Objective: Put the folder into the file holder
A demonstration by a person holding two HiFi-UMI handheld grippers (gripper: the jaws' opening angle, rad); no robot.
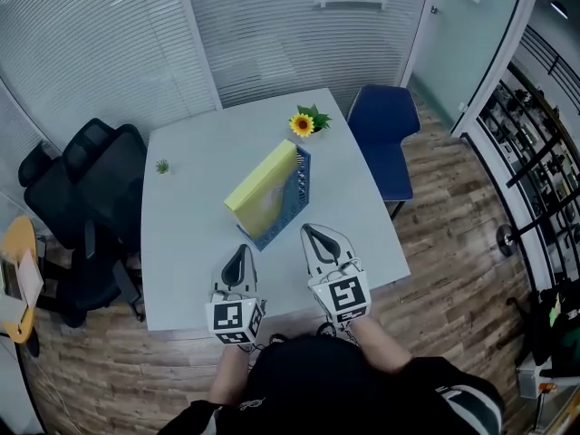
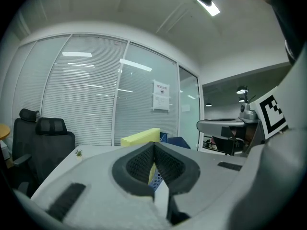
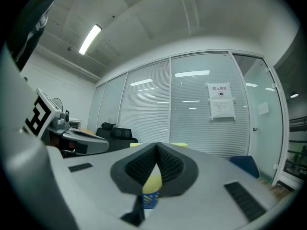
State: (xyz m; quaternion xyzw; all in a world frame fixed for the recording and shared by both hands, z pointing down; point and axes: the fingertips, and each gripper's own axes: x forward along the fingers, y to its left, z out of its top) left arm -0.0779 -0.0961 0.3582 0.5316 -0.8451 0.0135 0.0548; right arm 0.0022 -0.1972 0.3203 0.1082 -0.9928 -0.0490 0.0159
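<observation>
Seemingly the folder (image 1: 263, 185) stands in the file holder (image 1: 293, 203) at centre; my left claw (image 1: 241, 248) and right claw (image 1: 308, 230), clenched empty, may rest.

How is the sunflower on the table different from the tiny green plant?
The sunflower has a yellow bloom with green leaves; the tiny plant is all green. The sunflower looks bigger than the tiny plant. The sunflower sits at the table's far edge, near the blue file holder; the tiny plant sits alone near the left edge. Both rest on the white table.
</observation>
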